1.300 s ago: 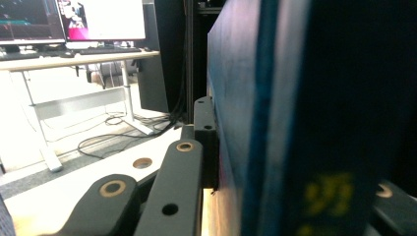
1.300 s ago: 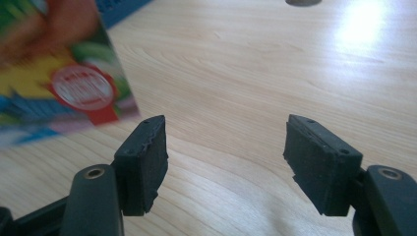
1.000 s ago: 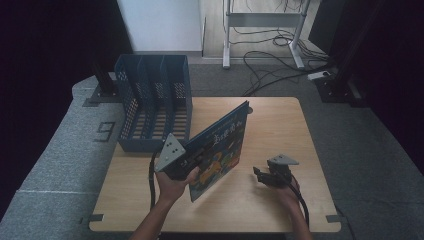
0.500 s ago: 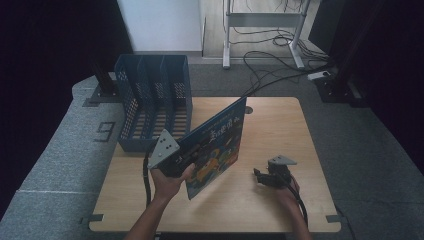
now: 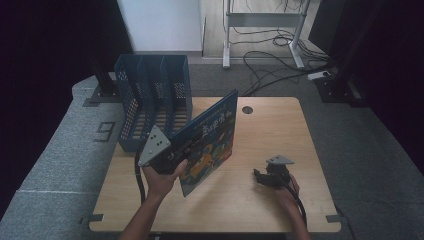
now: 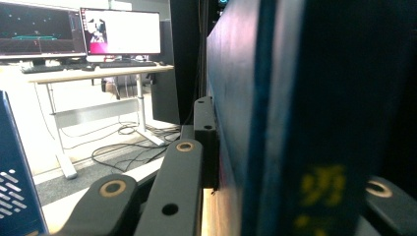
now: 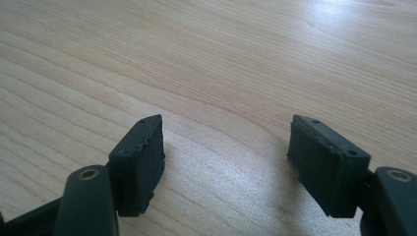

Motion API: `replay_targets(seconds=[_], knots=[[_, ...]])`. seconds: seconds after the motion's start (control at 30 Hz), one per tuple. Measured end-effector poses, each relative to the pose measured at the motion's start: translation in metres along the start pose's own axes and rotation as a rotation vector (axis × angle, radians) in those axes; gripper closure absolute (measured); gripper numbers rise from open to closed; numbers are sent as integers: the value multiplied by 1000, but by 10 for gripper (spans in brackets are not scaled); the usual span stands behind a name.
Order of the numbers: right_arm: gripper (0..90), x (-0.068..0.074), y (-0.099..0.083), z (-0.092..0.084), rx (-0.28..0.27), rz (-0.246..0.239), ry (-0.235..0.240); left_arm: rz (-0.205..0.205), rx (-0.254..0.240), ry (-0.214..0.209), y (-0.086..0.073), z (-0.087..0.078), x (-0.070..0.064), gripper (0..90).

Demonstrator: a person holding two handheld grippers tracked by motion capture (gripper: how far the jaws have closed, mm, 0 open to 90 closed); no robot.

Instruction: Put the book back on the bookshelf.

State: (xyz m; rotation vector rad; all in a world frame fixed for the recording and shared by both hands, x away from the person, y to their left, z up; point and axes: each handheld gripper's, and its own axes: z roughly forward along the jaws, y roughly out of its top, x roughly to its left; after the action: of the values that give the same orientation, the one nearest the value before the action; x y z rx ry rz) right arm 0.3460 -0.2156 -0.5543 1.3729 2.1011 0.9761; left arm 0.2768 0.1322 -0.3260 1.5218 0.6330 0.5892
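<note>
A blue picture book [image 5: 212, 132] hangs tilted above the wooden table [image 5: 280, 130], one corner up toward the back. My left gripper [image 5: 189, 146] is shut on its lower left edge, a hand around the gripper body. In the left gripper view the book's dark spine [image 6: 295, 123] stands between the jaws, with one finger [image 6: 204, 128] pressed against its cover. My right gripper [image 5: 258, 176] rests low on the table at the front right, open. Its pads [image 7: 140, 162] stand wide apart over bare wood [image 7: 196, 59] with nothing between them.
A blue mesh file rack [image 5: 150, 95] with upright dividers stands at the table's back left corner, just behind the book. A round cable hole [image 5: 247, 109] sits near the back edge. Cables [image 5: 270, 60] and a desk frame lie on the floor behind.
The left hand has lifted the book a little and carried it leftward, toward the file rack. The right gripper has stayed where it was.
</note>
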Motion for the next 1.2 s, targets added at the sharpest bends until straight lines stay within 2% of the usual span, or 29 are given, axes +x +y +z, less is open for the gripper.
replay_targets(seconds=[0.63, 1.2], knots=[[286, 0, 0, 0, 1, -1, 1, -9, -26, 41, 13, -10, 15, 822], [287, 0, 0, 0, 1, -1, 1, -17, -35, 85, 18, -18, 26, 823]])
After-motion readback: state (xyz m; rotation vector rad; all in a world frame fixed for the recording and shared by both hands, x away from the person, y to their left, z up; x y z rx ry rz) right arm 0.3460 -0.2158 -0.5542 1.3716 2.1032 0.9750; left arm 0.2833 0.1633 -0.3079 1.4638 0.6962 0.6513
